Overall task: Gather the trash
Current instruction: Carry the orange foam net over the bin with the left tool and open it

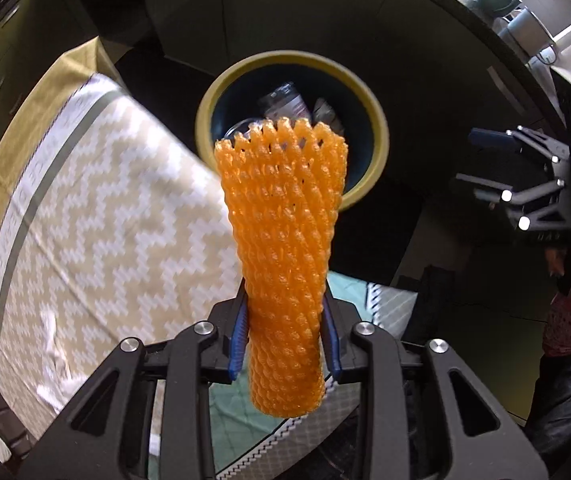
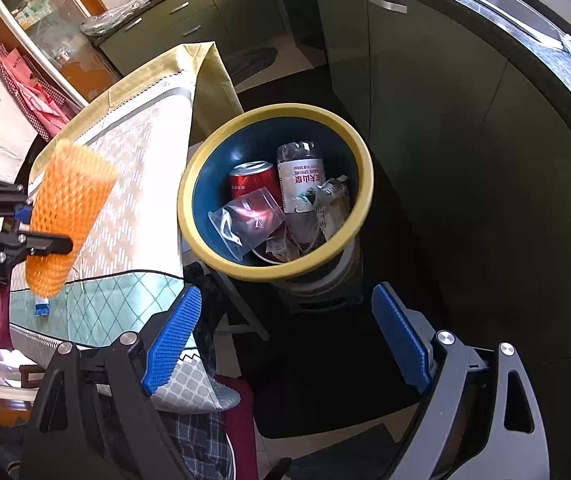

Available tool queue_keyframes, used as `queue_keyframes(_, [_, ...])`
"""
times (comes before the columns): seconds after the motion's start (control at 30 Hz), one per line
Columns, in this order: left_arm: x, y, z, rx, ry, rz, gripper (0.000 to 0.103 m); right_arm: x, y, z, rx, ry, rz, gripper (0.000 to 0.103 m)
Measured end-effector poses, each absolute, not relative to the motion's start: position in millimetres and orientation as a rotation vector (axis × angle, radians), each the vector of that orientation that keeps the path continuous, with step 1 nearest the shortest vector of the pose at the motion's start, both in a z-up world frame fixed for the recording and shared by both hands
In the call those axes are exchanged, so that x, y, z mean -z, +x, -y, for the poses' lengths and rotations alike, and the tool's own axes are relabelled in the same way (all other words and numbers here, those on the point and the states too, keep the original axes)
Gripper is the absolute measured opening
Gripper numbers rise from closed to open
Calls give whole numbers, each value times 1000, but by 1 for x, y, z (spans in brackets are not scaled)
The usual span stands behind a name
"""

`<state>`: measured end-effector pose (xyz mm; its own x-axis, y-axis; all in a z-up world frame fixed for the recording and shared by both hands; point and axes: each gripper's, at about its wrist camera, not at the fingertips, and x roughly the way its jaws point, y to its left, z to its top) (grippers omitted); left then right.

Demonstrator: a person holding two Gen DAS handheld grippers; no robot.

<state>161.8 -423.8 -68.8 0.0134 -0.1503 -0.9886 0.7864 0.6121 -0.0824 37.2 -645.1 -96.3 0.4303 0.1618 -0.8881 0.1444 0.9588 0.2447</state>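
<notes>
A: What is hidden or hard to make out, starting at the left?

B: In the left wrist view the patterned tablecloth is blurred, and the bin's contents are largely screened by the orange foam net sleeve. Only part of a bottle label can be seen past the sleeve's top edge. At the far right a hand is cut off by the frame edge, and something pink and netted below it cannot be identified.

A: And the tongs?

B: The left gripper is seen closed on the lower part of the sleeve, whose sides are pressed by the blue pads. The sleeve is held upright, its open end raised in front of the yellow-rimmed bin. The right gripper is held wide apart, and nothing is gripped or touched by it; the bin is framed beyond its blue pads.

A: What is shown in one view only?

B: In the right wrist view the bin is seen open from above: a red can, a plastic water bottle, a clear plastic cup and crumpled wrappers are lying inside its blue interior. The sleeve is seen there at the left, over the table and well apart from the bin. A small blue-and-white scrap is seen on the cloth below it. The right gripper's open fingers are shown from outside only in the left view.
</notes>
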Motion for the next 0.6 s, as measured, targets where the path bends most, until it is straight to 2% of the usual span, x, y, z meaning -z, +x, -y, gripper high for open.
queue_keyframes(0.1, [76, 171, 472, 836, 603, -1347, 30, 98, 20, 656, 4, 323, -1139, 86])
queue_keyframes(0.2, [89, 188, 508, 840, 604, -1333, 35, 103, 5, 666, 23, 347, -1150, 86])
queue_keyframes(0.27, [100, 202, 524, 820, 580, -1343, 64, 105, -3, 673, 42, 363, -1156, 86])
queue_keyframes(0.3, [105, 208, 531, 809, 584, -1340, 67, 106, -7, 676, 50, 370, -1158, 86])
queue_keyframes(0.5, [102, 222, 513, 779, 562, -1346, 67, 109, -17, 679, 58, 371, -1172, 86])
queue_keyframes(0.6, [80, 226, 466, 752, 539, -1329, 67, 107, -10, 667, 33, 350, -1178, 86])
